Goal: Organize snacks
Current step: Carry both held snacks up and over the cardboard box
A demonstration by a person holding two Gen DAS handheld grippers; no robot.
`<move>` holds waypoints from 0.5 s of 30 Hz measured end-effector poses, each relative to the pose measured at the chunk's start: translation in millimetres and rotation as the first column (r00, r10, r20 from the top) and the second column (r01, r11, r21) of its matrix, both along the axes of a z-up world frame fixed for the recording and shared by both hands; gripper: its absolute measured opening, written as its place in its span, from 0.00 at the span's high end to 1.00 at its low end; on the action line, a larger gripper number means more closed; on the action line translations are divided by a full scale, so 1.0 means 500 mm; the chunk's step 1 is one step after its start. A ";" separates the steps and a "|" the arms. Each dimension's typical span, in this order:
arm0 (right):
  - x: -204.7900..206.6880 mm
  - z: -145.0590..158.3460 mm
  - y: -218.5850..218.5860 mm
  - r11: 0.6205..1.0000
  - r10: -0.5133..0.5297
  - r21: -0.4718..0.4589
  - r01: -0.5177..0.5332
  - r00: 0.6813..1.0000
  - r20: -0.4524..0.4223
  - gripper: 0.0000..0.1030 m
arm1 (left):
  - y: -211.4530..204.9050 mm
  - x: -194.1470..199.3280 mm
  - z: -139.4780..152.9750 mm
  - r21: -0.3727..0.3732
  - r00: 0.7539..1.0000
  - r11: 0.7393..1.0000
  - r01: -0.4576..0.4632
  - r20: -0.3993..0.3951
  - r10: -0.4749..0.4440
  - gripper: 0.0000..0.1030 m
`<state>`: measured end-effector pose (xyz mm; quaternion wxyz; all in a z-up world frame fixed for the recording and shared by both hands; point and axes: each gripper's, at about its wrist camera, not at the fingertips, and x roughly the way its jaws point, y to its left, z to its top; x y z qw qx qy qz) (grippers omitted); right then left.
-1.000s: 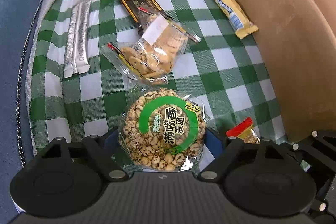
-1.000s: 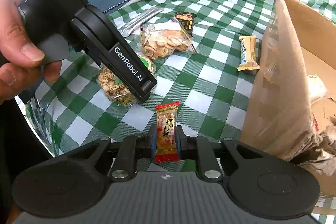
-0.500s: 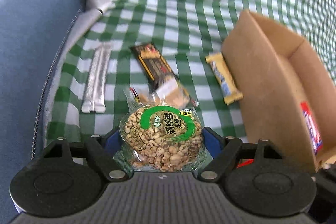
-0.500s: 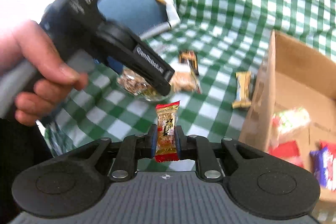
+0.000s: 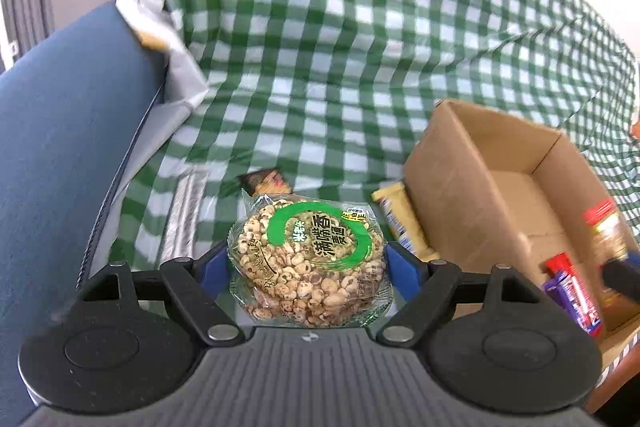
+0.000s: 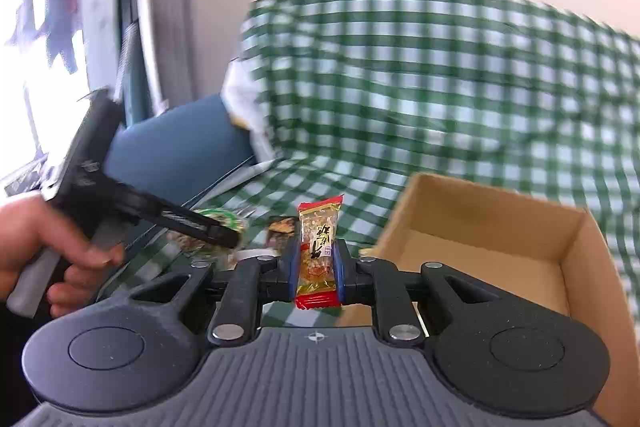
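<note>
In the left wrist view, a blue cushion (image 5: 60, 163) fills the left side of the frame, and the green checked cloth (image 5: 340, 27) spreads over the top and centre. Low on that cloth a silver sachet (image 5: 182, 223) lies lengthwise toward the top of the frame, with a dark wrapper (image 5: 264, 181) just right of it, half hidden behind the held packet. The left gripper (image 5: 308, 263) is clamped wide on a round bag of puffed grain (image 5: 308, 259), face up, its blue pads pressing both sides; it blocks the cloth beneath. To its right a yellow bar (image 5: 400, 219) lies beside the wall of the cardboard box (image 5: 448, 179), long axis running toward the upper left. Red and purple packets (image 5: 572, 291) lie in the box's lower right corner, blurred.

In the right wrist view, a hand (image 6: 44, 247) at the left edge holds the other tool. In the centre, the right gripper (image 6: 318, 269) is pinched tight on a slim red-ended snack bar (image 6: 318, 251), standing upright, long axis top to bottom, in front of the box's near left corner.
</note>
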<state>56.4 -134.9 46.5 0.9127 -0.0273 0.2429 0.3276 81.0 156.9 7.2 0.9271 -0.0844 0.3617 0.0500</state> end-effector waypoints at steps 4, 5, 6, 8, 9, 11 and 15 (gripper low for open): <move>0.011 -0.022 -0.028 0.999 -0.054 0.003 0.054 0.998 -0.015 0.83 | -0.031 -0.003 0.016 0.026 0.996 0.999 0.030 0.079 -0.032 0.18; 0.015 -0.021 -0.039 0.997 -0.069 0.019 0.070 0.997 -0.019 0.83 | -0.038 -0.004 0.020 0.032 0.994 0.999 0.036 0.097 -0.039 0.18; 0.016 -0.022 -0.051 0.996 -0.082 0.034 0.083 0.996 -0.029 0.83 | -0.044 -0.004 0.022 0.038 0.993 0.998 0.044 0.112 -0.048 0.18; 0.022 -0.027 -0.059 0.994 -0.103 0.040 0.105 0.994 -0.038 0.83 | -0.063 -0.007 0.029 0.048 0.987 0.997 0.066 0.142 -0.072 0.18; 0.024 -0.029 -0.063 0.993 -0.111 0.037 0.113 0.993 -0.038 0.83 | -0.069 -0.006 0.030 0.053 0.985 0.996 0.075 0.153 -0.082 0.18; 0.022 -0.030 -0.069 0.992 -0.118 0.035 0.119 0.993 -0.031 0.83 | -0.088 -0.007 0.035 0.069 0.978 0.993 0.096 0.181 -0.107 0.18; 0.012 -0.028 -0.084 0.990 -0.135 0.029 0.135 0.991 -0.004 0.83 | -0.124 -0.007 0.040 0.113 0.963 0.986 0.126 0.225 -0.149 0.18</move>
